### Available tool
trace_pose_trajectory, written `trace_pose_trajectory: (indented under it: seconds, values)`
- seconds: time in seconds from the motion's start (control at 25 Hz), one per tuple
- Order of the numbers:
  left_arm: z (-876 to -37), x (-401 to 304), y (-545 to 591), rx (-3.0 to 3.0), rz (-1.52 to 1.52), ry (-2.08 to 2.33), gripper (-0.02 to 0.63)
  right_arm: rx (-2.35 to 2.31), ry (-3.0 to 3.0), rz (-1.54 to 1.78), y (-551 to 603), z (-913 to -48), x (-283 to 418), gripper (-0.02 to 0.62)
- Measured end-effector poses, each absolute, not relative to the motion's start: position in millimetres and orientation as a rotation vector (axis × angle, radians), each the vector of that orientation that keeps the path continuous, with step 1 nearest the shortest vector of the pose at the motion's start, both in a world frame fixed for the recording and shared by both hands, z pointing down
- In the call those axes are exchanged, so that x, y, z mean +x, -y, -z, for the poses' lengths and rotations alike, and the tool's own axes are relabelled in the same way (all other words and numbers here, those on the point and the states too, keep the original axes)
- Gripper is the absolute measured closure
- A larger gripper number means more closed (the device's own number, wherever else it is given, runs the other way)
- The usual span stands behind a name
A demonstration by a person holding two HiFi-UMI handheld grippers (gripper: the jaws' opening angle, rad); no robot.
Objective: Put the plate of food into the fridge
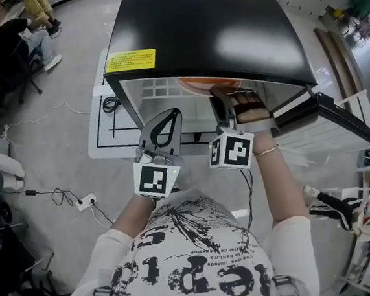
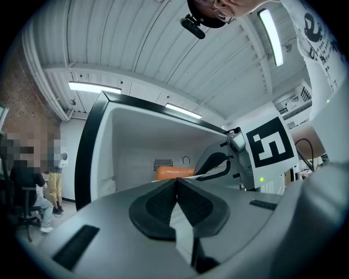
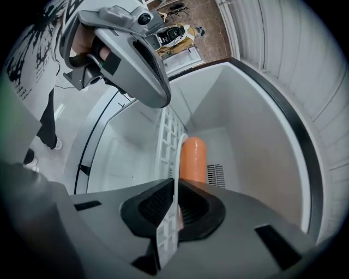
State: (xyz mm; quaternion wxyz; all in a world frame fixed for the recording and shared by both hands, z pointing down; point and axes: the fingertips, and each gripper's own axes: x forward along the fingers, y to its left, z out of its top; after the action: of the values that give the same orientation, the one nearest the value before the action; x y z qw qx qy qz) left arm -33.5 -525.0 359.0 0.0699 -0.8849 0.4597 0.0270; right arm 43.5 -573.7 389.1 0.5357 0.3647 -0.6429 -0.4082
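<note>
In goes the thin white plate (image 3: 178,158) carrying orange sausage-shaped food (image 3: 193,155), inside the black-topped fridge (image 1: 206,25) beside its white wire shelf (image 3: 165,136), rim pinched by the right gripper (image 3: 176,188). The left gripper (image 2: 175,185) is closed, empty, outside, over the grey floor (image 1: 54,143).

We hold both forearms stretched forward, side by side. Our left gripper (image 2: 175,184) has its jaws pressed together on nothing. Our right gripper (image 3: 176,188), reaching slightly further ahead, clamps the thin rim of the plate (image 3: 179,148).

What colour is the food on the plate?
The food is orange, clearest in the right gripper view.
</note>
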Motion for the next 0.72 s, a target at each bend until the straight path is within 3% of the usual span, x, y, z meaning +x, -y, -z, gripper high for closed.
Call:
trace_pose_trajectory:
  seconds: [0.72]
  values:
    - [-372, -25, 540, -2.663, -0.009, -1.414, 0.598, 0.831, 1.559, 0.928, 611, -396, 50, 0.568]
